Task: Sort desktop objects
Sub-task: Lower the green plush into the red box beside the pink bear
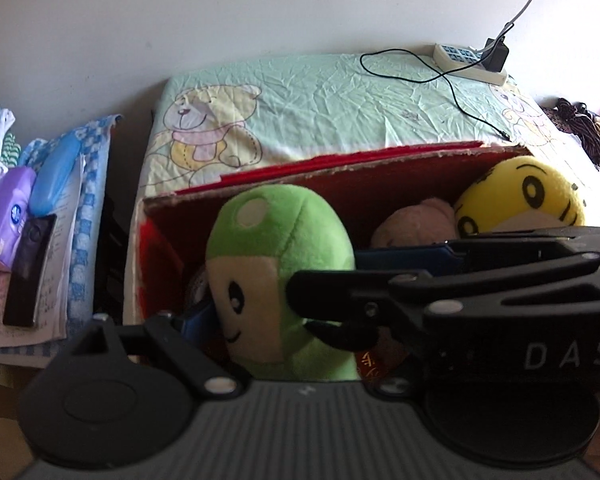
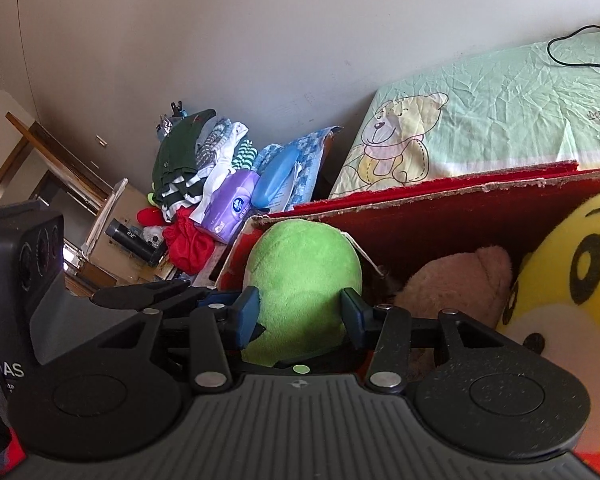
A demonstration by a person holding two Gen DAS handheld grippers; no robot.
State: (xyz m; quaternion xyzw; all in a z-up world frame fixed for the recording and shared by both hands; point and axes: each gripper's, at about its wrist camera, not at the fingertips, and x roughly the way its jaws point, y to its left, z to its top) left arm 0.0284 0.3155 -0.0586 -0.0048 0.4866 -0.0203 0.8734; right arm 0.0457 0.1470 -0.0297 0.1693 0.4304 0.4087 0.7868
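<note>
Red open-topped cardboard box (image 2: 440,216) holds a yellow smiley plush (image 2: 572,280) at 3 o'clock and a green round plush toy (image 2: 300,276) centrally. Right gripper (image 2: 300,316) jaws clamp the green plush; left gripper (image 1: 204,320) jaws' state cannot be determined. Judged step: placing; next, release.

- Power strip (image 1: 470,63) with black charger (image 1: 497,54) on the bear-print sheet (image 1: 320,100).
- Purple tissue pack (image 2: 230,206) beside blue case (image 2: 276,178).
- Folded clothes (image 2: 188,160) by the wall (image 2: 220,40).
</note>
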